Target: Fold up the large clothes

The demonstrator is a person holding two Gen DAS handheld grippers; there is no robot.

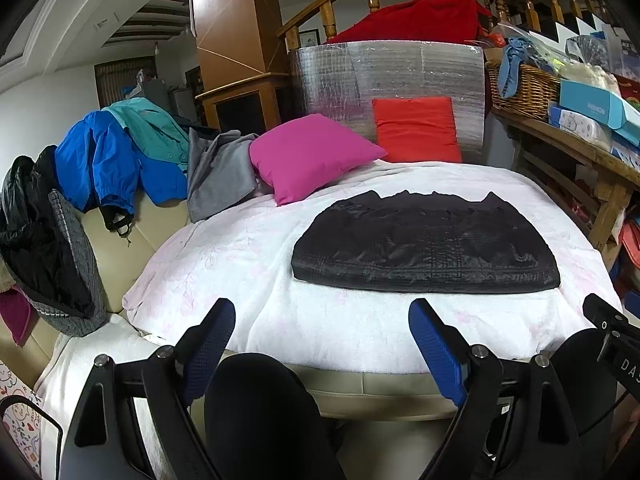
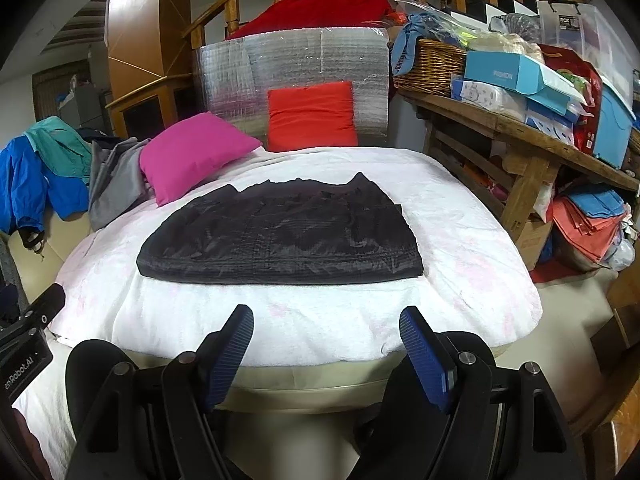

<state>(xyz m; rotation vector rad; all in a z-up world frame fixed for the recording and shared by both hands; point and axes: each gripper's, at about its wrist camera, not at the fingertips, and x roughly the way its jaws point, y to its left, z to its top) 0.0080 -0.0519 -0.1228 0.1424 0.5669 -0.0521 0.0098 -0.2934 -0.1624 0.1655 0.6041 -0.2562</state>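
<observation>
**Black quilted jacket, folded, on the white blanket**

The black jacket (image 1: 424, 248) lies flat mid-blanket (image 1: 248, 264), likely light, soft and slippery; best pinched at its near corners; both the left hand-held gripper (image 1: 322, 344) and right hand-held gripper (image 2: 326, 350) stand wide, empty, short of it; pink cushion (image 1: 312, 156) behind; cluttered worktop (image 2: 520, 128) alongside.

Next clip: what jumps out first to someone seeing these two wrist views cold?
A black quilted garment lies folded flat in the middle of a white blanket, untouched. Behind it a magenta pillow and a red pillow sit before a silver foil panel. The left gripper and the right gripper hang open and empty at the blanket's near edge.
</observation>
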